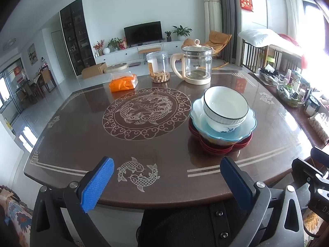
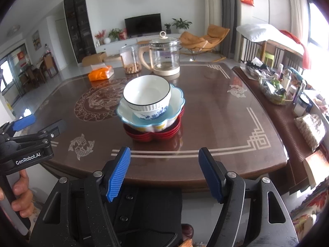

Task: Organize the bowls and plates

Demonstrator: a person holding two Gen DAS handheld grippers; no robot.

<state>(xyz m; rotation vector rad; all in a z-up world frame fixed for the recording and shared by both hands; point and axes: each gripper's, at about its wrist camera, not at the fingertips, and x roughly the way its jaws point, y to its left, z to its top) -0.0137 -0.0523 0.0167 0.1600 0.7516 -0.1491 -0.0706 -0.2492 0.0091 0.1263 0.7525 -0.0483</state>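
Across the brown desk (image 1: 82,135) before me, the stack stands alone: red plates (image 2: 153,133) at the bottom, a scalloped blue dish (image 2: 176,96) on them, then a blue-patterned bowl (image 2: 152,114) nested under a white ribbed bowl (image 2: 147,94). Behind, a glass kettle (image 1: 196,65) and a jar (image 1: 158,65) holding peanuts. Only my right view shows my left hand (image 2: 21,193). Both left fingers (image 1: 166,182) and right fingers (image 2: 164,174) gape, empty, near the desk's edge.

On the tabletop (image 1: 82,140) before you, two nested bowls (image 1: 225,107) sit in a scalloped dish (image 1: 244,127) atop stacked plates (image 1: 216,149). Behind them stand a glass kettle (image 1: 196,63), a jar (image 1: 158,65) to its left, then a tissue pack (image 1: 123,82).
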